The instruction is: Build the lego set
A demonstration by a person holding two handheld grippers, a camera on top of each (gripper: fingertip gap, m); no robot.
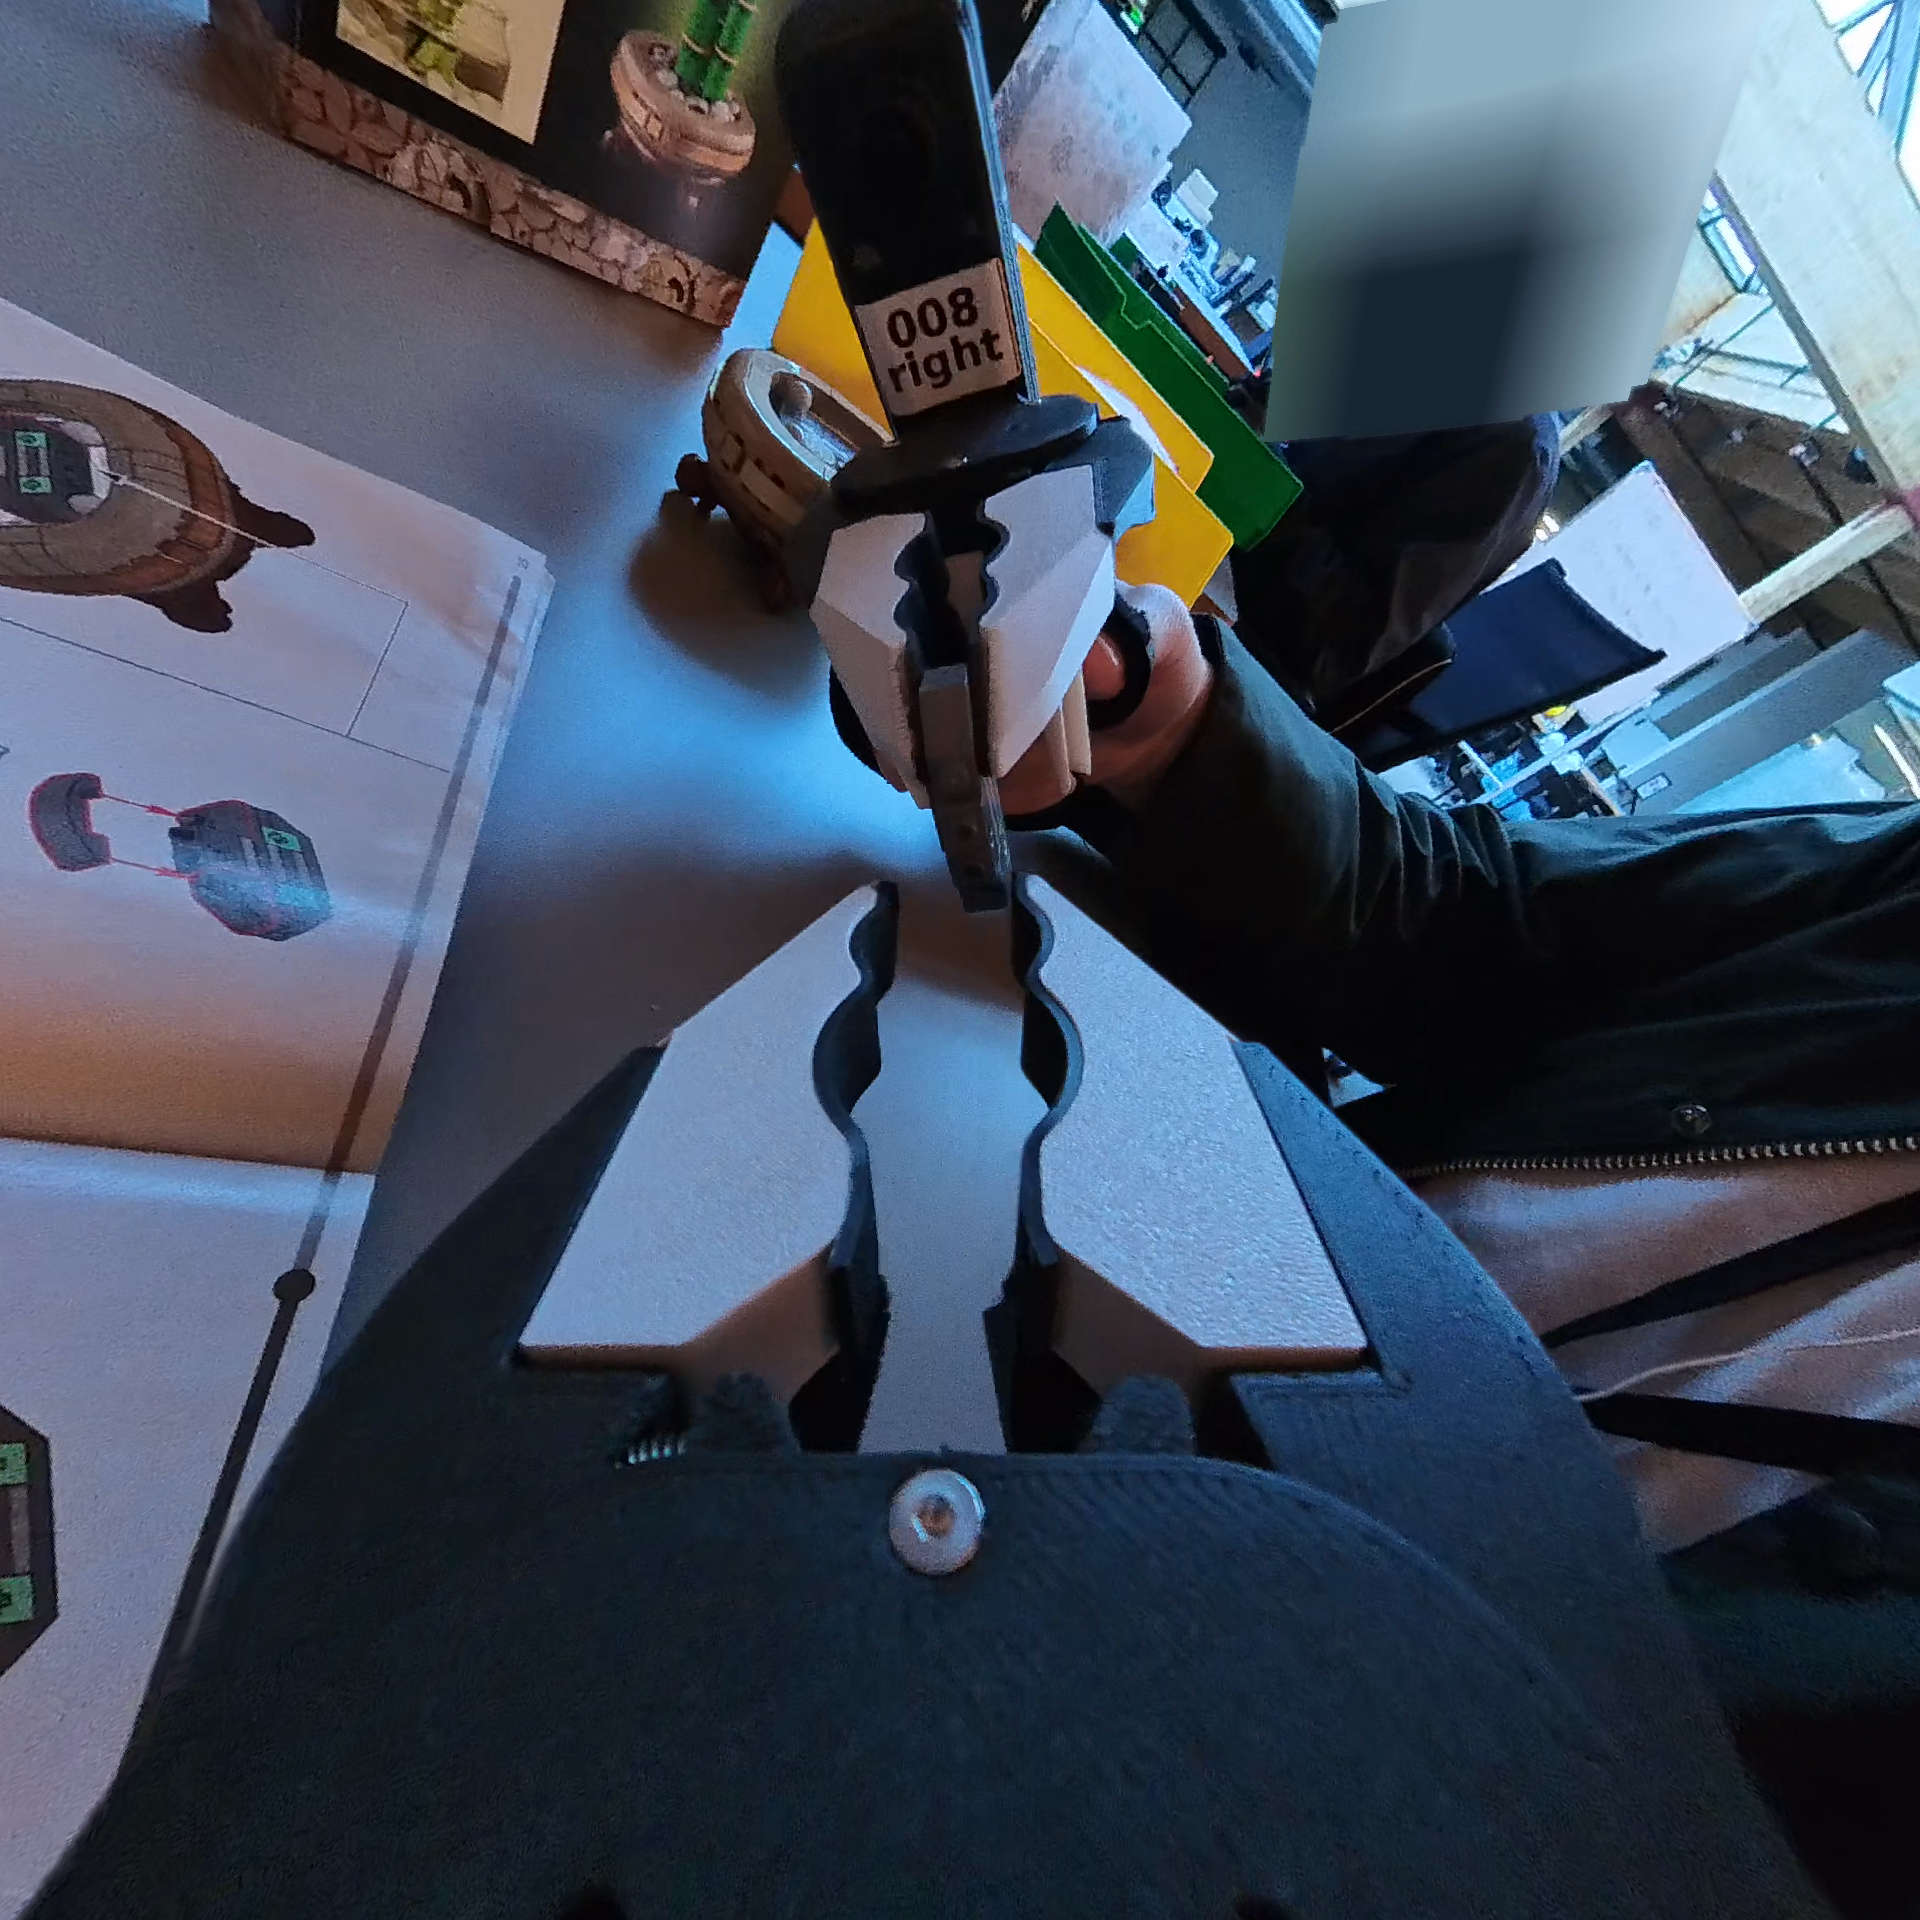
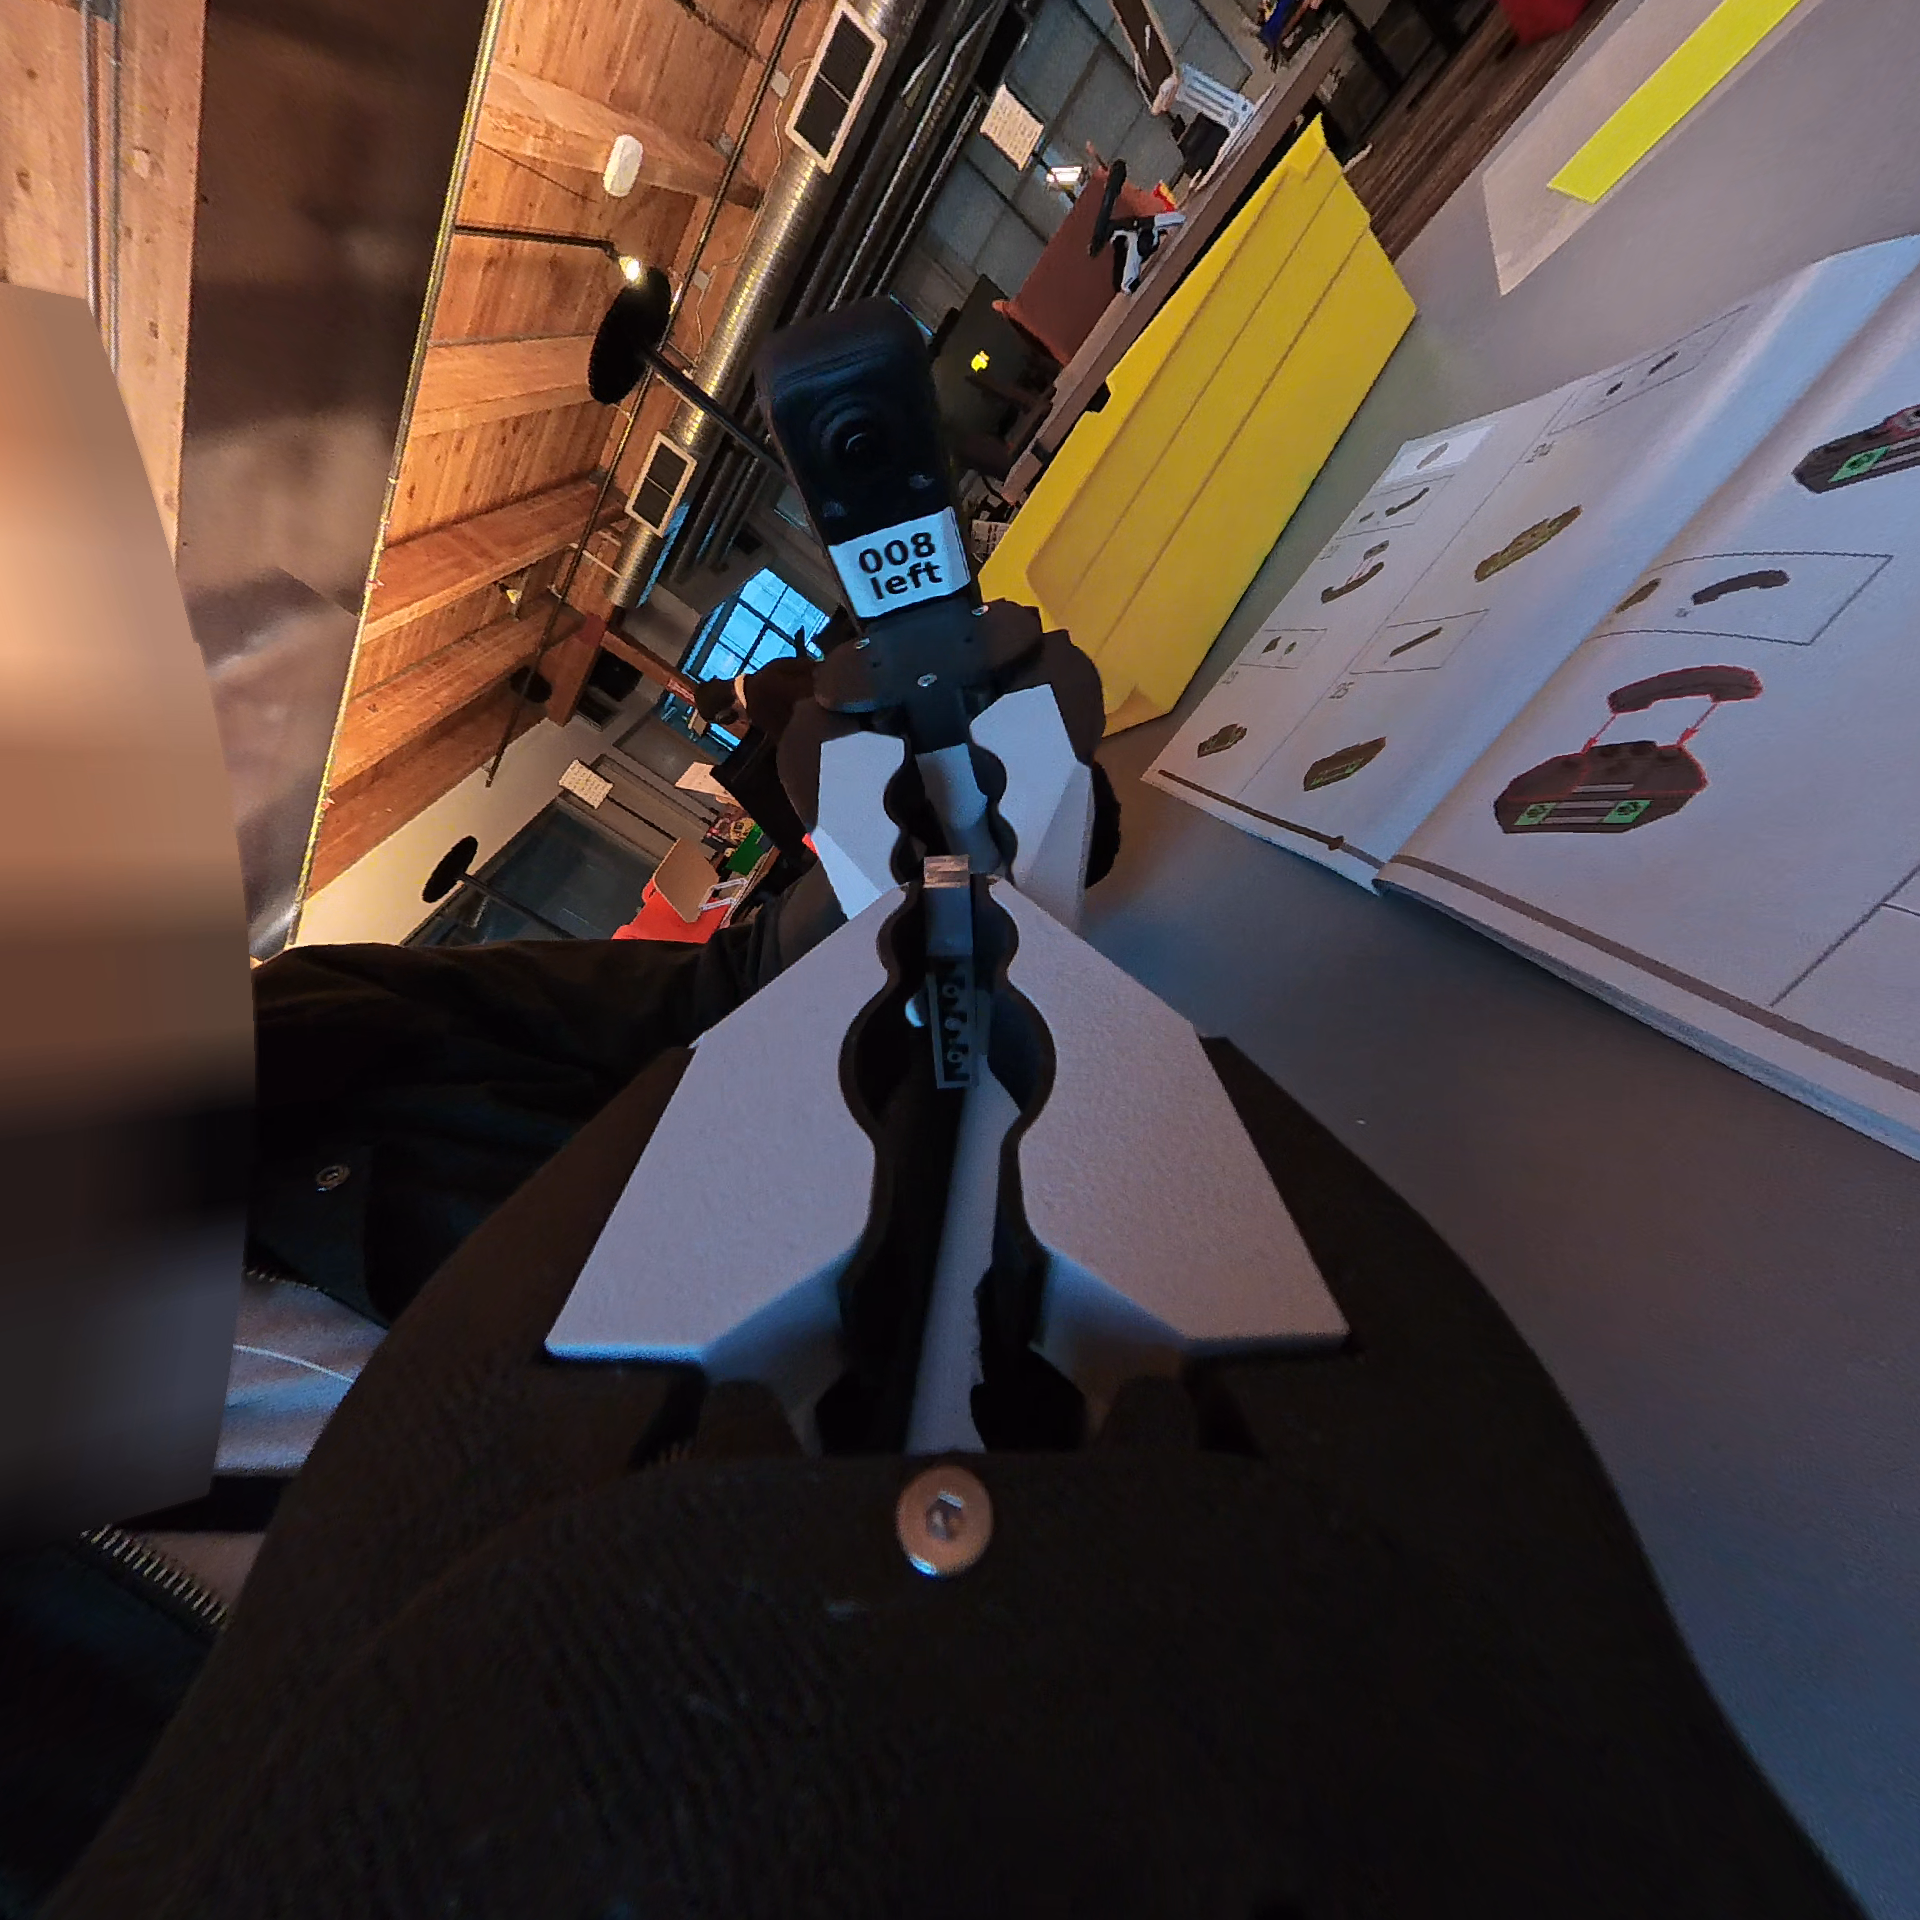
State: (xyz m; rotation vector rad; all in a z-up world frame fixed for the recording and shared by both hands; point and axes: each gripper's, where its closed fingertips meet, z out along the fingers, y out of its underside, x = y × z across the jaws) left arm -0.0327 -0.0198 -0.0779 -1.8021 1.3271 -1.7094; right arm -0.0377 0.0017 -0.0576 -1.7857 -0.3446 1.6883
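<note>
A grey table [image 1: 644, 748] was seen beneath both grippers. An open instruction booklet [image 1: 208, 831] was laid on it at nine o'clock in the left wrist view and at three o'clock in the right wrist view. A yellow bin [image 2: 1205, 468] was stood at the table's far edge, at one o'clock in the right wrist view. A printed set box [image 1: 499, 125] was placed at eleven o'clock in the left wrist view, and a round tan lego pot [image 1: 769, 457] was set on the table just behind the right gripper [image 1: 951, 727]. Its jaws were closed narrowly on a thin grey lego piece [image 1: 971, 821], held above the table at centre. The left gripper [image 1: 951, 904] was held with jaws narrowly parted and empty, its fingertips just beside the piece's lower end.
</note>
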